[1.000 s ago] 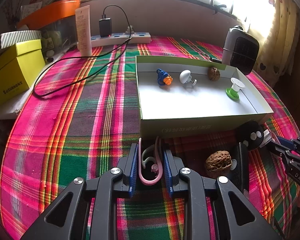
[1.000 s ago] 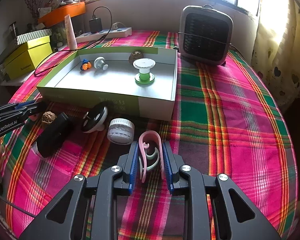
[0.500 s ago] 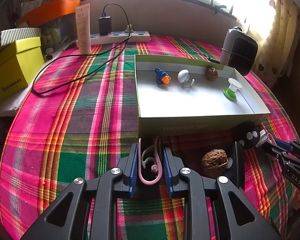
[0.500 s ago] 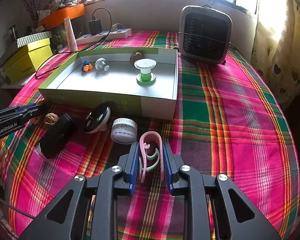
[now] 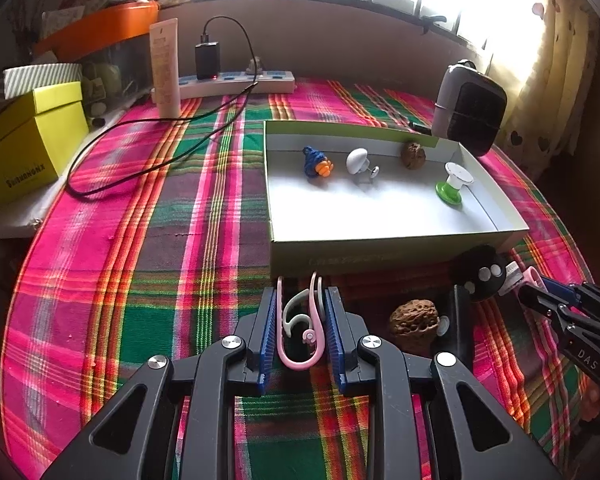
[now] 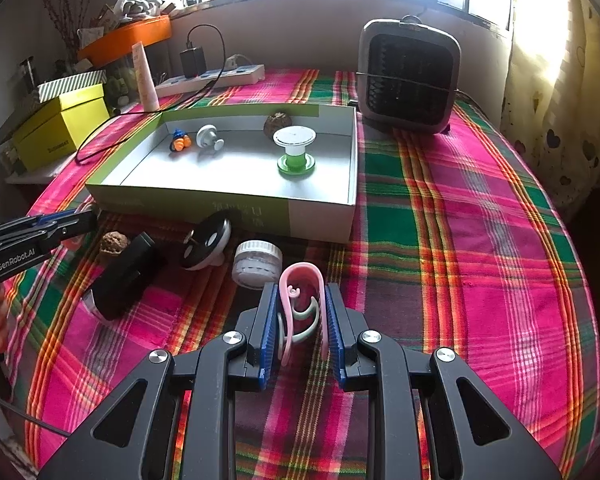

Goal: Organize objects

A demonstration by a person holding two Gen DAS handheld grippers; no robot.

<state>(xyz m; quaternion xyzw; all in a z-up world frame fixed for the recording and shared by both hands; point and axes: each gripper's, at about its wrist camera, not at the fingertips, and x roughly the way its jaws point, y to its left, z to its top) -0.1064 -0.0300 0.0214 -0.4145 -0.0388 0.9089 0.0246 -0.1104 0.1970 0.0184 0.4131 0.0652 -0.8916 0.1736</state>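
- Pink clip [image 5: 298, 365]: it is clamped between the closed blue pads of the left tool [image 5: 302, 294], hovering over the plaid desk [image 5: 140, 280] just in front of the front wall of the open green box [image 5: 380, 248].
- A second pink clip [image 6: 300, 269] is pinched the same way in the right tool [image 6: 301, 290], in front of the box's right front corner.
- Already inside the box, along its back wall: a blue-and-orange toy [image 5: 317, 162], a white knob [image 5: 358, 162], a walnut [image 5: 413, 155] and a green-and-white spool [image 5: 452, 184].
- Not yet sorted, on the desk before the box's front wall: a second walnut [image 5: 414, 322], a black block [image 6: 124, 276], a black-and-white disc [image 6: 208, 242] and a small white jar [image 6: 258, 264].
- Step in hand, as I judge it: both clips are picked up and ready to be carried in.
- The next move calls for lifting each tool clear of the front wall, reaching over the bare floor of the box, and opening the pads there. The clips are light and springy, so they may snag on a pad.
- Writing: "GenRobot.AI" reads on the left tool's side in the right view, "DAS" on the right tool in the left view. The print on the yellow carton [image 5: 28, 148] left of the box and on the box's front wall is too blurred to read.
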